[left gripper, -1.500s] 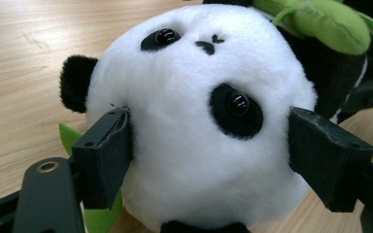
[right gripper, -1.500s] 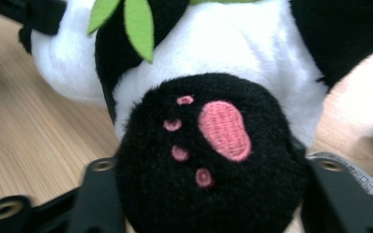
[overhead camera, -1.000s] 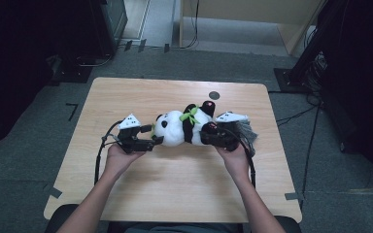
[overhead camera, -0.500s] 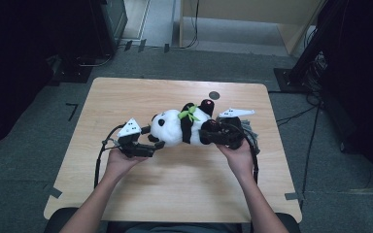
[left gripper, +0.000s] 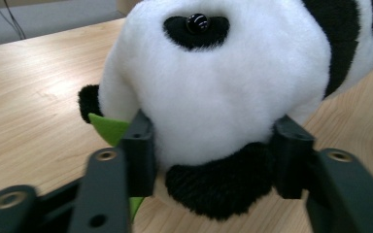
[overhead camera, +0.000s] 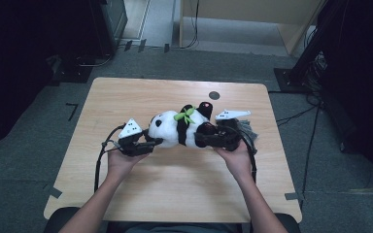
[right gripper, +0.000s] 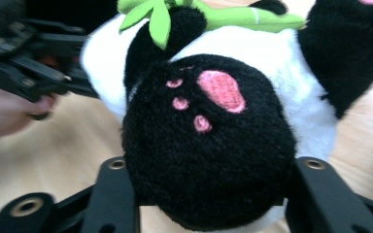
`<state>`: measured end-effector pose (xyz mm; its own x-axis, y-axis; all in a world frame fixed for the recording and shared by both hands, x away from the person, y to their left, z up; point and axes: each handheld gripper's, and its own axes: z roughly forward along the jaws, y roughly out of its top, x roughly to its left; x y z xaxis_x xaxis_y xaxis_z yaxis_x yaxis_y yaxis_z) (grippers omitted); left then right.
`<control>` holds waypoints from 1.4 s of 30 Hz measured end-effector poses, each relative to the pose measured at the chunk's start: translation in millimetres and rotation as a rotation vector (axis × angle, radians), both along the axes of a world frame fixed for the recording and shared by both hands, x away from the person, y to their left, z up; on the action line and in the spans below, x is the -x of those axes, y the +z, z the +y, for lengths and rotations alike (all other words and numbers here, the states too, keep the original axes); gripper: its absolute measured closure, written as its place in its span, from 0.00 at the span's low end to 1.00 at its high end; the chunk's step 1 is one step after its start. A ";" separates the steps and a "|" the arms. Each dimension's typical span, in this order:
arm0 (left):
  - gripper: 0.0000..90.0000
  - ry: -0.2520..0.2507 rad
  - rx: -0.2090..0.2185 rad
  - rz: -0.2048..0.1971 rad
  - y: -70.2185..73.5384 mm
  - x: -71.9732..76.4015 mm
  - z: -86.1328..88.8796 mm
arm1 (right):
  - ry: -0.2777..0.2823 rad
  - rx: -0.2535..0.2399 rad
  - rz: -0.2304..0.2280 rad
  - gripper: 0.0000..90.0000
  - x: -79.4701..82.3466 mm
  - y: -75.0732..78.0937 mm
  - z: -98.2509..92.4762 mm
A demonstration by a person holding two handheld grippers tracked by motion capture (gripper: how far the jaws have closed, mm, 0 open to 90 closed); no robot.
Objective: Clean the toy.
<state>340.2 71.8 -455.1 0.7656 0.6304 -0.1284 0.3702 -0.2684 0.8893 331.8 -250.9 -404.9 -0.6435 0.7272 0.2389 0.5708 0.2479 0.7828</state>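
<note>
A black-and-white plush panda (overhead camera: 177, 127) with a green bow (overhead camera: 184, 115) lies on its back across the wooden table (overhead camera: 126, 97), between my two grippers. My left gripper (overhead camera: 154, 142) has just been closing. In the left gripper view it (left gripper: 213, 158) is shut on the panda's white head (left gripper: 213, 77), with both pads sunk into the fur. My right gripper (overhead camera: 203, 141) grips the other end. Its jaws (right gripper: 209, 194) have just opened a little, but still press on both sides of a black foot with pink toe marks (right gripper: 209, 141).
A small dark disc (overhead camera: 214, 95) lies on the table behind the panda. Cables trail from both grippers toward the person's forearms. Dark equipment and cords stand on the grey floor beyond the far edge and to the right.
The left gripper's jaws, which stood wide at the panda's head, have closed onto it. The right gripper has stayed on the foot, and the panda has barely shifted.
</note>
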 end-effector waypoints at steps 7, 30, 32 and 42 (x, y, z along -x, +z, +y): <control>0.73 -0.018 0.048 0.070 6.8 -4.0 7.2 | 0.043 -0.053 -0.061 0.38 -3.5 -5.9 -11.0; 0.72 -0.063 0.096 0.266 23.4 -10.3 6.4 | 0.158 0.254 -0.237 0.18 6.2 -44.3 10.6; 0.71 -0.055 0.095 0.270 22.2 -10.1 5.3 | 0.111 0.321 -0.257 0.30 8.8 -45.8 15.1; 0.44 -0.040 0.084 0.210 16.6 -12.3 3.2 | 0.082 0.237 -0.169 0.50 3.9 -35.9 3.7</control>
